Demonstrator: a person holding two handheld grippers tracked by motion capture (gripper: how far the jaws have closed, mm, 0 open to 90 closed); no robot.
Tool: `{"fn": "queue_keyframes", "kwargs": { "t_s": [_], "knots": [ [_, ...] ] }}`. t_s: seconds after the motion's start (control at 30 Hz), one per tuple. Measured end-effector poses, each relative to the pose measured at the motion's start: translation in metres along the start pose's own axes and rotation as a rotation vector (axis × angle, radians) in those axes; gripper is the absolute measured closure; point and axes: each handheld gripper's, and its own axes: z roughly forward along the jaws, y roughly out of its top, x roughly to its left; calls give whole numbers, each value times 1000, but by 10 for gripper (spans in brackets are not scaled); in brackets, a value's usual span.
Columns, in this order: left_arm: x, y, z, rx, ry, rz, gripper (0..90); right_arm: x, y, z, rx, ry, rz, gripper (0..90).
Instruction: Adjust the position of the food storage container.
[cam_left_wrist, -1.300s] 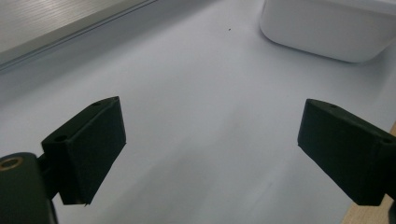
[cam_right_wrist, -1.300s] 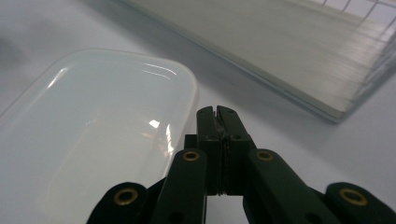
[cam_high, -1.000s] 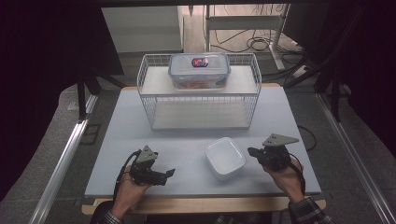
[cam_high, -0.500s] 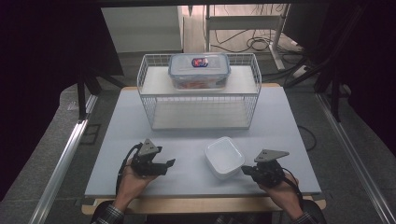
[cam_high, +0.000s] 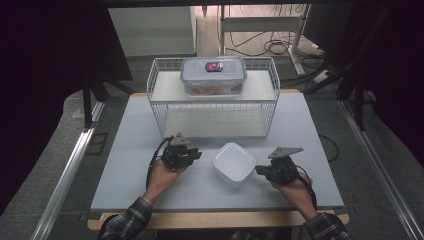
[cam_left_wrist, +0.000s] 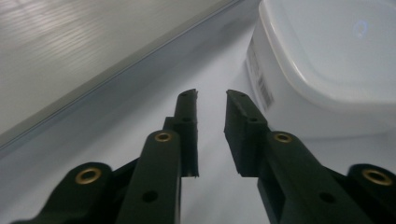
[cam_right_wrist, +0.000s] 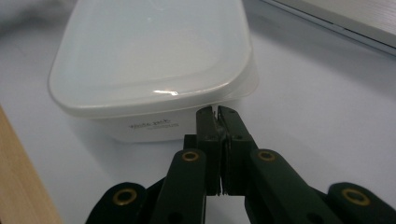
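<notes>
The left claw (cam_high: 196, 156), jaws just closing with a narrow empty gap, sits beside the white container (cam_high: 234, 164) mid-table (cam_high: 125, 165); the right claw (cam_high: 260, 171), closed and empty, noses its other side: best steady both sides evenly

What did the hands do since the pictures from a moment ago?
The left tool slid up and toward the white tub, and its jaws have just been closing with nothing between them. The right tool dropped back toward the person, beside the tub, jaws shut and empty. Nothing was picked up. The tub, the wire rack and the lidded box on it stayed put.
</notes>
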Motion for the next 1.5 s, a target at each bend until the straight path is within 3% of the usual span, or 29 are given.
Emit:
{"fn": "queue_keyframes", "kwargs": {
  "t_s": [0.1,0.2,0.6,0.87,0.97,1.07,1.2,1.33,1.5],
  "knots": [
    [-1,3,13,23,-22,-16,783,-5,6,6,-1,8,16,874],
    [-4,3,17,42,-35,-5,785,-8,13,12,-4,10,21,874],
    [-5,-7,3,59,-19,-22,778,-8,37,41,11,57,36,874],
    [-20,-11,-6,77,-33,-8,782,-5,37,42,8,44,17,884],
    [-21,-12,-8,83,-36,-4,767,-4,35,41,9,49,15,882],
    [-17,-14,-15,64,-9,-11,691,-2,34,38,8,41,-8,866],
    [-14,-16,-31,4,29,-15,523,1,33,26,-18,-15,-57,837],
    [-15,-20,-40,-29,47,-13,391,1,29,15,-57,-26,-60,722],
    [-19,-28,-44,-31,49,8,247,-1,25,5,-92,-21,-45,541]
  ]
}}
